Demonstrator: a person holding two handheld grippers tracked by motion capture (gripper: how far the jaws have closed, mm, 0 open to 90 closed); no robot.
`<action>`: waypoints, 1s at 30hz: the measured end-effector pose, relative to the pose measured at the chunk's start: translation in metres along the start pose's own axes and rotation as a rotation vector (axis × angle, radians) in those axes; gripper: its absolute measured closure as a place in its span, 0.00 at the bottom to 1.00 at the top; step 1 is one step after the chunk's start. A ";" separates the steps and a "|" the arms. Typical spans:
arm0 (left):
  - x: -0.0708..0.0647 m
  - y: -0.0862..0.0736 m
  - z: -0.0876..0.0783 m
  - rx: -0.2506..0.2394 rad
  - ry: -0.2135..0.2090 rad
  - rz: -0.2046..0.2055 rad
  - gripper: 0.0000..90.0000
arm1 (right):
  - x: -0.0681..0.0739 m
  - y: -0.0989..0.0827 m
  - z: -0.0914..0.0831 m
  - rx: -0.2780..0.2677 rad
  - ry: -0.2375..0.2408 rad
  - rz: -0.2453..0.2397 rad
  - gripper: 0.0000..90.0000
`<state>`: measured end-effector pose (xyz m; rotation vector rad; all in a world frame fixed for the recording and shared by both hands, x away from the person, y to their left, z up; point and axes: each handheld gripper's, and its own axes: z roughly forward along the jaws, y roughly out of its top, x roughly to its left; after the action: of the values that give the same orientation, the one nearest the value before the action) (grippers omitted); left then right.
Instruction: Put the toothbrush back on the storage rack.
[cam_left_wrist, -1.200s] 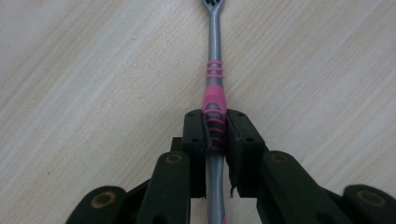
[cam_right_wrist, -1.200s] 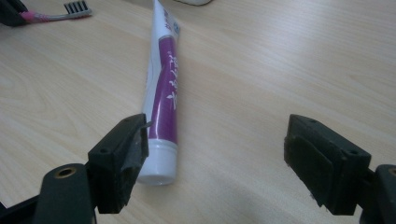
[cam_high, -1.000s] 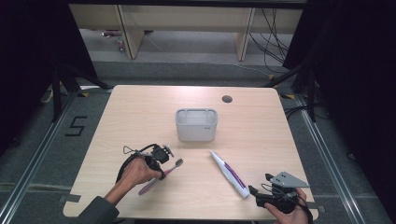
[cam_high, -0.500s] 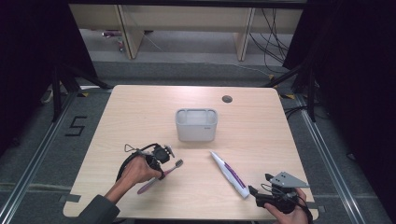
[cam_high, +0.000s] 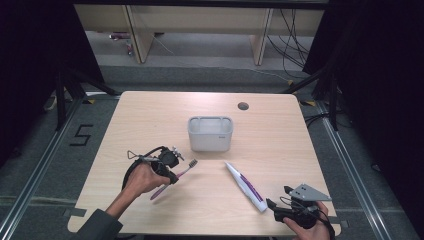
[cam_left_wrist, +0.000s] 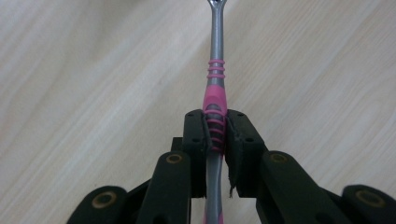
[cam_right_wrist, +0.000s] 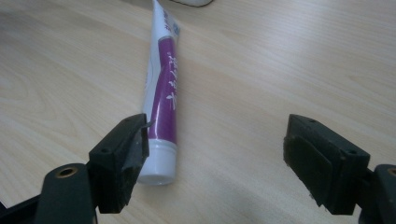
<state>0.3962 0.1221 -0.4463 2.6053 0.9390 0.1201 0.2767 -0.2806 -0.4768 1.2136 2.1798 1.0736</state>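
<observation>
left gripper (cam_left_wrist: 216, 133) pinching pink toothbrush (cam_left_wrist: 215, 100) handle, right gripper (cam_right_wrist: 217, 158) spread wide nr toothpaste tube (cam_right_wrist: 162, 98), holder (cam_high: 210, 133) mid-table (cam_high: 280, 130).

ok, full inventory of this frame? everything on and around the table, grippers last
pink and grey plastic toothbrush: 1, pink grip with grey neck, left of table centre, clamped in the left gripper
white and purple toothpaste tube: 1, lying flat right of centre, cap toward the right gripper
white rectangular plastic holder: 1, upright at table centre
light wooden table: 1, with a dark round cable hole near the far edge
wooden shelving: beyond the table, on grey floor
left gripper: 1, black, shut on the toothbrush handle
right gripper: 1, black, jaws open, just short of the tube's cap
</observation>
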 end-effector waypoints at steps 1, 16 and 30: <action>0.001 0.000 -0.002 -0.036 0.003 -0.001 0.87 | 0.000 0.000 0.000 0.001 -0.001 0.000 0.25; -0.003 0.006 -0.022 -0.330 -0.034 -0.072 0.87 | 0.002 0.000 0.000 0.010 0.010 0.039 0.26; 0.002 0.009 -0.033 -0.489 -0.008 -0.114 0.87 | 0.002 -0.001 0.000 0.009 0.012 0.045 0.26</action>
<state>0.3968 0.1271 -0.4125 2.0989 0.9181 0.2715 0.2754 -0.2793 -0.4775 1.2685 2.1785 1.0926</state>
